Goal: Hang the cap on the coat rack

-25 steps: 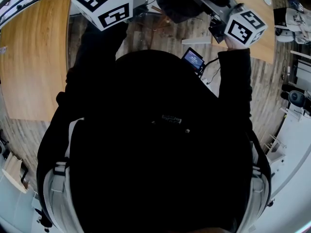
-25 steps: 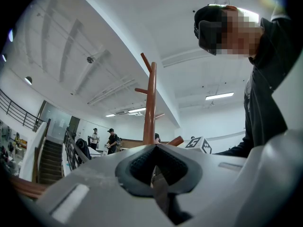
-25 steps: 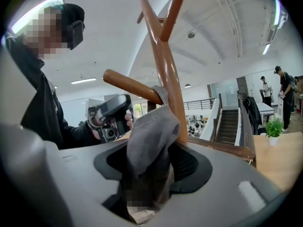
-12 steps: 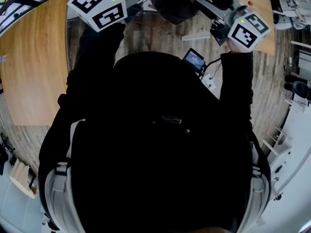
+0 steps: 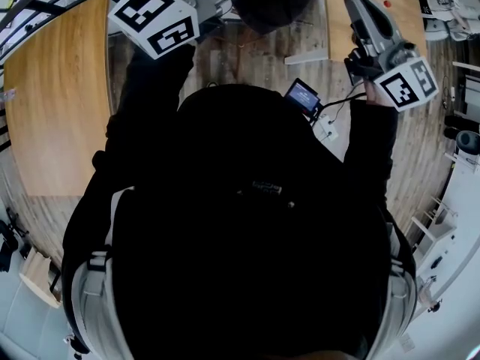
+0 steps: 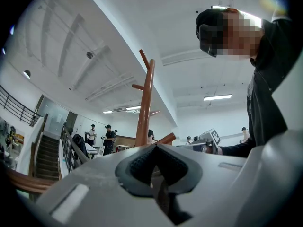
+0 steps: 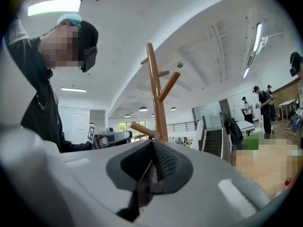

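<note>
The left tongs [image 6: 156, 148] were found closed, pad against pad, with nothing gripped between them. The right tongs [image 7: 152, 145] were likewise found fully closed and empty. Both were held raised and angled upward in front of the person [image 5: 247, 223], who was dressed in black. They were held well apart, with the right tongs out to the side. Neither was seen touching anything.

Just beyond both tongs the coat rack [image 7: 156, 93] was seen standing upright. It was a brown wooden post with short pegs angled upward from it at several heights. Its top and visible pegs were shown as bare wood.

A dark rounded form [image 5: 271, 2] was recorded at the top edge of the head view, between the two tongs and nearer the left. Whether it was the cap could not be told.

Farther off, a staircase [image 6: 45, 150] with a railing, several standing people [image 7: 262, 103] and a white ceiling with strip lights [image 7: 258, 37] were shown.
</note>
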Available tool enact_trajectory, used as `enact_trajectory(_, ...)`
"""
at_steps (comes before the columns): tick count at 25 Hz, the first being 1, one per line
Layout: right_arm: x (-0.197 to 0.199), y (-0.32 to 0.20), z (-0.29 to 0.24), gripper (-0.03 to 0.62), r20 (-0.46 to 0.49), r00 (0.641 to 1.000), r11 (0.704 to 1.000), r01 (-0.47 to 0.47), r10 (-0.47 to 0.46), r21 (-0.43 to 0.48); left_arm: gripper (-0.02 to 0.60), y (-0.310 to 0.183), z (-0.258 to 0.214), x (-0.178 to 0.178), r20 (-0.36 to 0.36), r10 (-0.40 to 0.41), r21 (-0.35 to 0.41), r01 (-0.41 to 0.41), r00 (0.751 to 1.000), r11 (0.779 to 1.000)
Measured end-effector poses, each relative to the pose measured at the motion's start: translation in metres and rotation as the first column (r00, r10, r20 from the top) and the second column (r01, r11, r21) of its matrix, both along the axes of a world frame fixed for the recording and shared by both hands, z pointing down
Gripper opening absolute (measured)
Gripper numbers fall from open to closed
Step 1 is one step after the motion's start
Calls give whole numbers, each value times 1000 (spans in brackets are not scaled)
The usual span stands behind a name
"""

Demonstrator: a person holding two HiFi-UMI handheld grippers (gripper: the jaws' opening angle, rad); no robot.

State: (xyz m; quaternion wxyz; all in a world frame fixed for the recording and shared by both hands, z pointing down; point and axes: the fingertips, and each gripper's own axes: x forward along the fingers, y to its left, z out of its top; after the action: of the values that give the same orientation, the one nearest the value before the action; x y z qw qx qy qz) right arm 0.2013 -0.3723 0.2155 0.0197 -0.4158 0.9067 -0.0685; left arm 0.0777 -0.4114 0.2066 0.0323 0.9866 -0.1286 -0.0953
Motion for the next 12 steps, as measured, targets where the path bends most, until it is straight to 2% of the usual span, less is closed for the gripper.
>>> enact_trajectory(5,5,5,-11,8,0,999,996,-33,33,79,4,11,11,1,0,-9,1,9,1000,1000)
enact_trajectory(12,-20,7,-25,8,-60,998,996,17,-12,82,4,21,3,-4,5,-28,-2,28,1000,1000)
